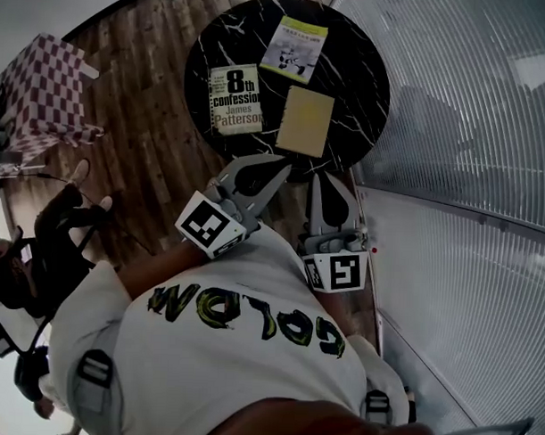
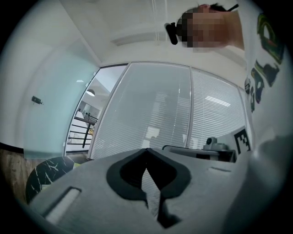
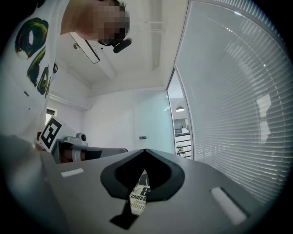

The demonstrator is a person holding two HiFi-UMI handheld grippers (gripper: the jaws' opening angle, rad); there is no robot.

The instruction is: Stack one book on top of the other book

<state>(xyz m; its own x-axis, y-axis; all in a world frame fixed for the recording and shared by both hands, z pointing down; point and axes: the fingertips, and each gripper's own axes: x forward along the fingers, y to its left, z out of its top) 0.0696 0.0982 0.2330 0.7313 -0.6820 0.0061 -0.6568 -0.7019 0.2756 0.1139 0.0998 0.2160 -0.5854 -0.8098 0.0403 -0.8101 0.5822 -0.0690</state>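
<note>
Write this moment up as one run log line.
phase: pre-stack | left tool: shut, empty | right tool: shut, empty | table: 8th Confession book, yellow book, green-white book lie flat, unstacked

A round black table veined white like marble (image 1: 367, 73) sits at 12 o'clock. Three books lie on it, apart from one another: a white paperback lettered "8th confession" (image 1: 235, 99) at the table's 8 o'clock, a pale green book with a drawn cover (image 1: 294, 48) at 12 o'clock, and a plain yellow book (image 1: 304, 121) at 5 o'clock. At the table's 6 o'clock edge the grey left gripper (image 1: 281, 168) and right gripper (image 1: 320, 180) point toward it, jaws together and empty. A red-and-white checked cloth (image 1: 36, 88) lies at 10 o'clock.
</note>
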